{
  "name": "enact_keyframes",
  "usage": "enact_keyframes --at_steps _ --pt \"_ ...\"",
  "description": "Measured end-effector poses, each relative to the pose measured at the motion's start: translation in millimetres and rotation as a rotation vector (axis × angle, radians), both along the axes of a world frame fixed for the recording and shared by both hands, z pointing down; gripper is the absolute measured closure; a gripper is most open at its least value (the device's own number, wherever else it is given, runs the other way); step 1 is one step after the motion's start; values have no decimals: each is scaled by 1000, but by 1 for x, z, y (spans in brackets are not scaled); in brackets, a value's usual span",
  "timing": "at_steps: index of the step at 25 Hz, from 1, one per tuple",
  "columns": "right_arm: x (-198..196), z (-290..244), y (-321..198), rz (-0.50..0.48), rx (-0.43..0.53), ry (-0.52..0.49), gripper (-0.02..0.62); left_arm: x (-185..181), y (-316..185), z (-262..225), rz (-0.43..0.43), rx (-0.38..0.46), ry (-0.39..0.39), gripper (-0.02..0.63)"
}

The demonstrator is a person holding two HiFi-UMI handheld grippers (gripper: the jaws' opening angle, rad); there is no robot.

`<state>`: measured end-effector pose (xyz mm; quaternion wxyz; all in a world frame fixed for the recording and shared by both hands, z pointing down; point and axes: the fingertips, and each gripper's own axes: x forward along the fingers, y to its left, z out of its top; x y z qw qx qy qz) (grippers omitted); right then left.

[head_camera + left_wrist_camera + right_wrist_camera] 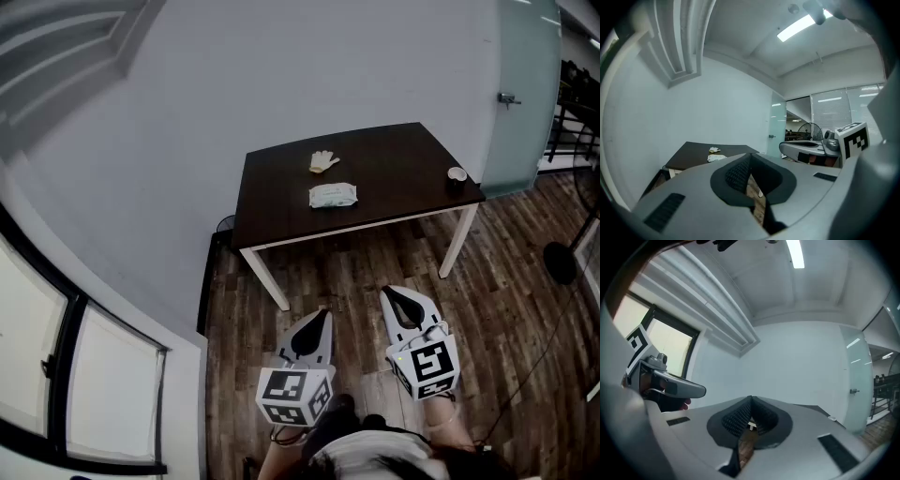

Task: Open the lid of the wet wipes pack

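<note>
Table by the wall, both grippers held short of it over the floor

On the table (394, 150), the wet wipes pack (333, 195) lies near the front edge, left of the middle. A glove (322, 161) lies just behind it, apart from it, and a small round container (457, 174) sits by the right front corner. The left gripper (324, 315) and the right gripper (387, 292) are side by side before the table, well apart from it, above the floor (506, 309). A fan (561, 263) stands to the table's right and a glass door (525, 94) behind that corner. A window (56, 375) lies far left.

Dark table (394, 150), pale glove (322, 161), small cup (457, 174), floor fan (561, 262)
</note>
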<state>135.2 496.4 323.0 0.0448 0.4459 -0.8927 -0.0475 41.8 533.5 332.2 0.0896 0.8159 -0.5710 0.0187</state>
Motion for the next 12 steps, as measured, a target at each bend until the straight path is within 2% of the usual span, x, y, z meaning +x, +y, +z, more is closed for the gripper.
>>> enact_keyframes --at_steps 12 --pt "-39 15 -54 18 -15 -18 591 -36 -54 14 16 -24 12 588"
